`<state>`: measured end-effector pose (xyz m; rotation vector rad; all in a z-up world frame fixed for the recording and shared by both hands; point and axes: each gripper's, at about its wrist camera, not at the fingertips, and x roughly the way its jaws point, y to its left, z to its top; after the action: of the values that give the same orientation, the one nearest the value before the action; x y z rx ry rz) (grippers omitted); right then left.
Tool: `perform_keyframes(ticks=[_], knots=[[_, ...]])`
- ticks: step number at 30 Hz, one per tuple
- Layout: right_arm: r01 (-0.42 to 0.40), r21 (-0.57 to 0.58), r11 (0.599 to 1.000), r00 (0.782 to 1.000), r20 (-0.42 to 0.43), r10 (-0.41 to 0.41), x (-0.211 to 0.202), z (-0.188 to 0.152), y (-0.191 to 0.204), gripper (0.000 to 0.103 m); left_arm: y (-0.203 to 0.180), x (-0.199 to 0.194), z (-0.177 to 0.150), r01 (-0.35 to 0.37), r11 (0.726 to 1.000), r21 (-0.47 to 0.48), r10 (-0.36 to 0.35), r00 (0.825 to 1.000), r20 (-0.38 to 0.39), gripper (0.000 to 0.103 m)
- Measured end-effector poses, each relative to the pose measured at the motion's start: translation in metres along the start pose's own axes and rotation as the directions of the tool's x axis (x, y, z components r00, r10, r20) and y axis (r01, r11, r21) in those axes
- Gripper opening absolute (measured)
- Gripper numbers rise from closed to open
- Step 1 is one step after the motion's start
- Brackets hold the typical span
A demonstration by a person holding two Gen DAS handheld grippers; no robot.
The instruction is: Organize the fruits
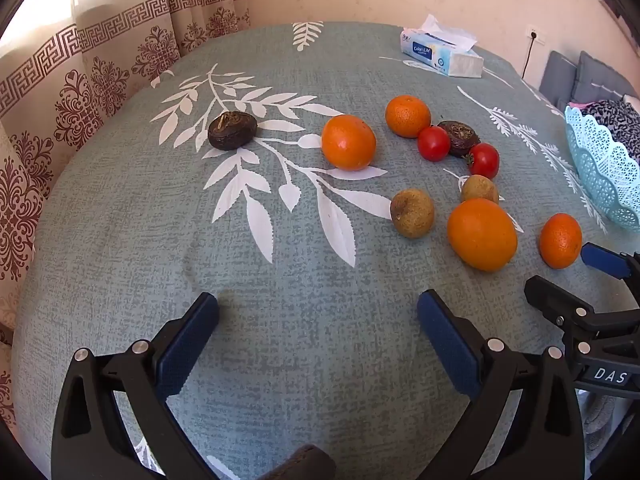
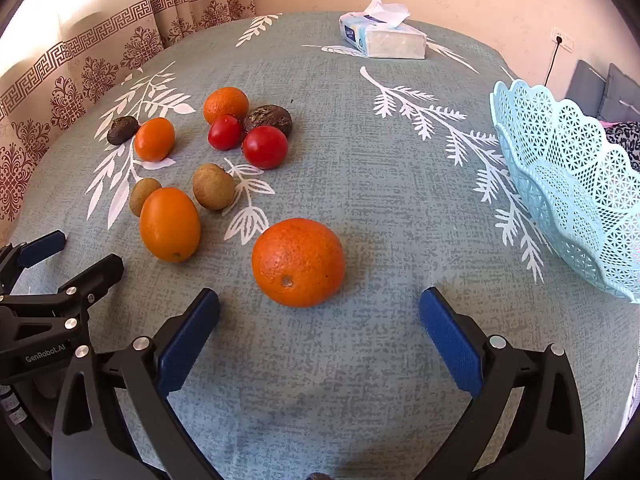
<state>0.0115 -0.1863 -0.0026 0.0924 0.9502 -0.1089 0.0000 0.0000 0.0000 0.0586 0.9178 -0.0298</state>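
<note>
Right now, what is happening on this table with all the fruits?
A person holds two grippers over a table covered with a leaf-print cloth. Both are open and hold nothing. The right gripper points at the nearest orange, which lies just ahead of its fingertips. The left gripper hovers over bare cloth. The other oranges, two tomatoes, small brown fruits and two dark ones lie loose on the cloth. The blue basket on the right shows no fruit in its visible part.

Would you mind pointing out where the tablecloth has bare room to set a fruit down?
Bare cloth lies between the nearest orange and the blue basket, and again before the tissue box. It is crowded around the two tomatoes.
</note>
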Motion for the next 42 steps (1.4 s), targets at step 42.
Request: perform_keyframes(ticks=[42], knots=[[-0.114, 0.01, 0.993, 0.992, 0.054, 0.114, -0.014, -0.001, -0.008, 0.083, -0.001, 0.002, 0.0, -0.012, 1.0, -0.004, 0.012, 1.0, -0.004, 0.098]])
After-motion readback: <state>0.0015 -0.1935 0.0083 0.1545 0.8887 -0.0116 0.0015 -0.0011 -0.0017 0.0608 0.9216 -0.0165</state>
